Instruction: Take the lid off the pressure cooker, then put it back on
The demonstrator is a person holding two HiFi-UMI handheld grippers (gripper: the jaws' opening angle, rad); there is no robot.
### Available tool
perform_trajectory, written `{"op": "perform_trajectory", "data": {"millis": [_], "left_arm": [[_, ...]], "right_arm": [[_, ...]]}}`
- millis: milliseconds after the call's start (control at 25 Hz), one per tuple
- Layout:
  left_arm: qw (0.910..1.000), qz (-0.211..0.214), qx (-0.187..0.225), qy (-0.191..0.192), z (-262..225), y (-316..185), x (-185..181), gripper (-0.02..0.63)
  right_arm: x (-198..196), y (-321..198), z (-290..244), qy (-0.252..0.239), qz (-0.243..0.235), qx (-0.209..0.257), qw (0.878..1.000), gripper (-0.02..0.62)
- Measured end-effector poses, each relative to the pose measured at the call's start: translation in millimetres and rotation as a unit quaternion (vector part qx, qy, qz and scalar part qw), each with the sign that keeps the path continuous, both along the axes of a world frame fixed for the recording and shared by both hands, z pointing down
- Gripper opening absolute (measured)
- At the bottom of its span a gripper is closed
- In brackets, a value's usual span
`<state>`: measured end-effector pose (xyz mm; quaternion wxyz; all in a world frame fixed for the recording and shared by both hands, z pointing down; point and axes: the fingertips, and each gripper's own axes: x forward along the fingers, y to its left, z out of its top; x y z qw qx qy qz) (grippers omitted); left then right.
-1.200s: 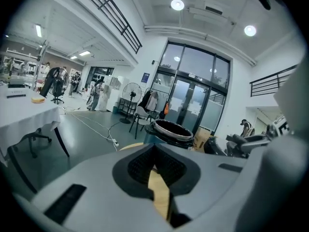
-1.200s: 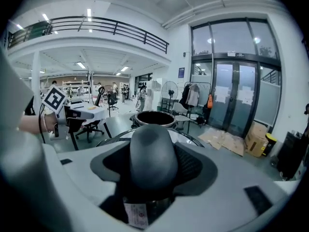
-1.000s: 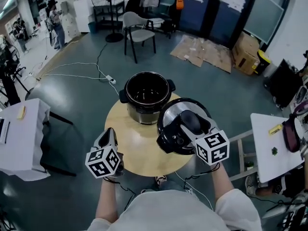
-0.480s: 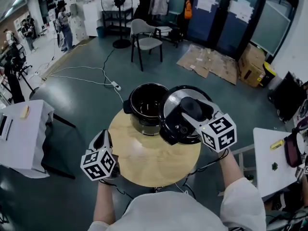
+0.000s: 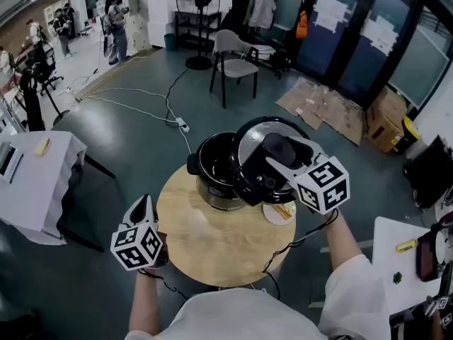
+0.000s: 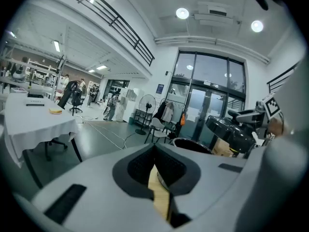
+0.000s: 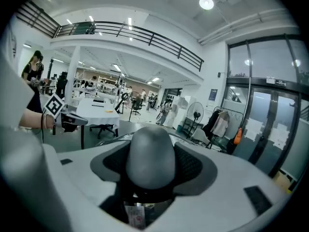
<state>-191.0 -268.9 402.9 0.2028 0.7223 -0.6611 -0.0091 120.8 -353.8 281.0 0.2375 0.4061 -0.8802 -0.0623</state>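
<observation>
Table (image 5: pixel 212 246) has the open pot (image 5: pixel 212 163) on it, lid (image 5: pixel 251 154) hangs tilted just over the pot's right rim, knob (image 7: pixel 150 158) pinched in the right gripper (image 5: pixel 279 158) jaws, so I'd go left and down, while the left gripper (image 5: pixel 144 204) jaws are pressed together, empty, well apart.

One cooker (image 5: pixel 214 192), one lid (image 5: pixel 256 180), one table (image 5: pixel 212 243)

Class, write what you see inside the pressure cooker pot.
The pot looks dark and empty inside on its visible left part. The lid, gripped by the right gripper, hides the right part.
</observation>
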Motion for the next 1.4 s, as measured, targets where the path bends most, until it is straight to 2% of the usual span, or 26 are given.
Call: {"op": "perform_trajectory", "data": {"millis": [360, 560, 800, 1400], "left_arm": [[0.9982, -0.056, -0.02, -0.009, 9.0, 13.6, -13.6, -0.011], [0.9961, -0.08, -0.033, -0.016, 16.3, 19.4, -21.6, -0.011], [0.9934, -0.104, -0.045, -0.013, 27.6, 29.9, -19.7, -0.011], [0.986, -0.15, -0.072, 0.0, 53.4, 58.6, -24.0, -0.011]], "right_arm": [[-23.6, -49.4, 16.1, 0.007, -0.091, -0.023, 0.996, 0.282], [-43.2, -66.5, 34.3, 0.011, -0.152, -0.041, 0.988, 0.282], [-65.5, -78.8, 59.9, 0.006, -0.2, -0.074, 0.977, 0.282], [-95.3, -90.2, 103.8, 0.016, -0.251, -0.118, 0.961, 0.282]]}}
